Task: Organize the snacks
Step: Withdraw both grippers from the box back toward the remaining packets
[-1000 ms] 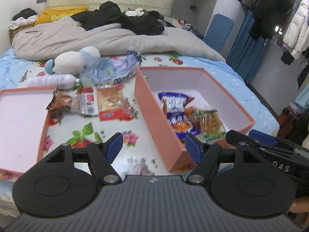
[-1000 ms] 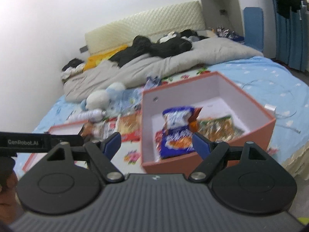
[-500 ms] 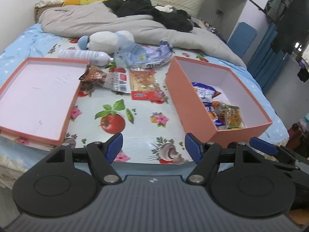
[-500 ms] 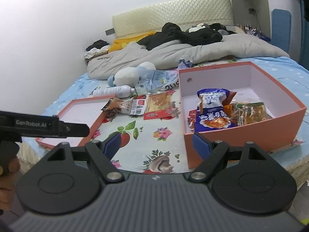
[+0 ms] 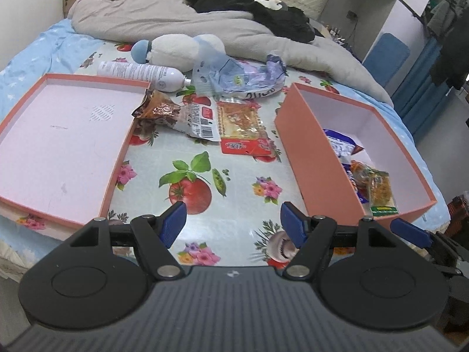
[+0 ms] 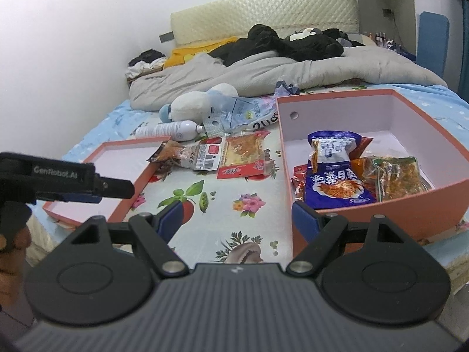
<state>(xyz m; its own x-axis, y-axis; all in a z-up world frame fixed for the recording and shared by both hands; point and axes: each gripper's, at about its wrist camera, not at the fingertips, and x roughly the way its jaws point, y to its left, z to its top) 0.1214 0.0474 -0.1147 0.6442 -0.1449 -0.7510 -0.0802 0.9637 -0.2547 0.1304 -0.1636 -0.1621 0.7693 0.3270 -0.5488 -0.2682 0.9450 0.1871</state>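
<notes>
An orange box [image 5: 310, 158] [image 6: 410, 205] stands on the bed at the right and holds a blue snack bag [image 6: 334, 176] and an orange-green packet [image 6: 395, 173] [image 5: 378, 187]. Between the box and its shallow lid [image 5: 58, 135] [image 6: 123, 158] lie a red-edged snack packet [image 5: 243, 129] [image 6: 243, 155], a white barcode packet [image 5: 199, 117] and a brown foil wrapper [image 5: 158, 107]. My left gripper [image 5: 233, 224] hangs open over the flowered sheet near the bed's front edge. Beside the box's near corner, my right gripper [image 6: 239, 217] is open and holds nothing.
A white spray bottle [image 5: 137, 72], a white plush toy [image 5: 176, 48] and a crumpled clear plastic bag [image 5: 240, 76] lie behind the snacks. A grey duvet [image 5: 176, 20] with dark clothes fills the back. A hand [image 6: 8, 246] holds the left gripper at the lower left of the right wrist view.
Both grippers pulled back toward the bed's front edge and tilted down, so the lid, the loose snacks and the box all show now. Their jaws stayed open.
</notes>
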